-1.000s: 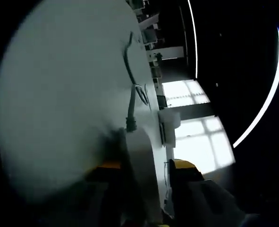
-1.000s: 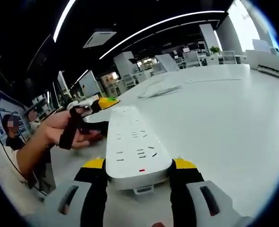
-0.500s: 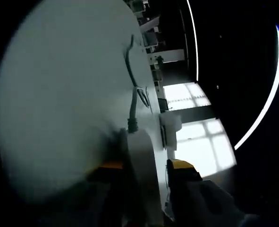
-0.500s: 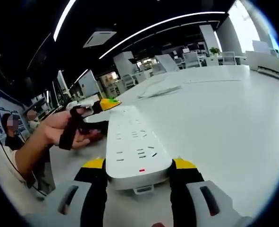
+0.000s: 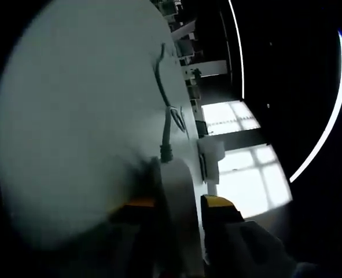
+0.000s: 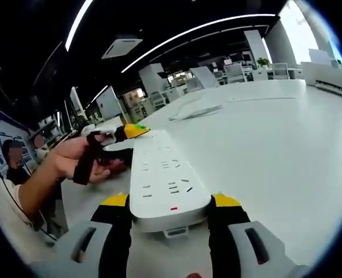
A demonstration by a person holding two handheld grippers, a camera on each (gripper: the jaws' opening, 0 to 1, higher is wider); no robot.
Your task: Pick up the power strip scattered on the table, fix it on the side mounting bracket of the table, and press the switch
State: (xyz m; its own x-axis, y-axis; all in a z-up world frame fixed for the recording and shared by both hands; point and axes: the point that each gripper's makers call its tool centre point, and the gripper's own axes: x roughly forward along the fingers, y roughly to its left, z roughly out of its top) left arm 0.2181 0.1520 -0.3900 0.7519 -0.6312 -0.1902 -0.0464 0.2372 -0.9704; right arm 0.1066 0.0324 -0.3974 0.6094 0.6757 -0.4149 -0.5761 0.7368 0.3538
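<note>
Both grippers are clamped on the white power strip (image 6: 166,179): right gripper (image 6: 169,213) pinches its near end at bottom centre, left gripper (image 5: 176,209) squeezes the cord end above the table (image 6: 286,133).

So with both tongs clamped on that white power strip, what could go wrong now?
The power strip is held at each end by the right tongs and left tongs; uneven pulling might twist it loose. Its cord trails across the table and could snag.
</note>
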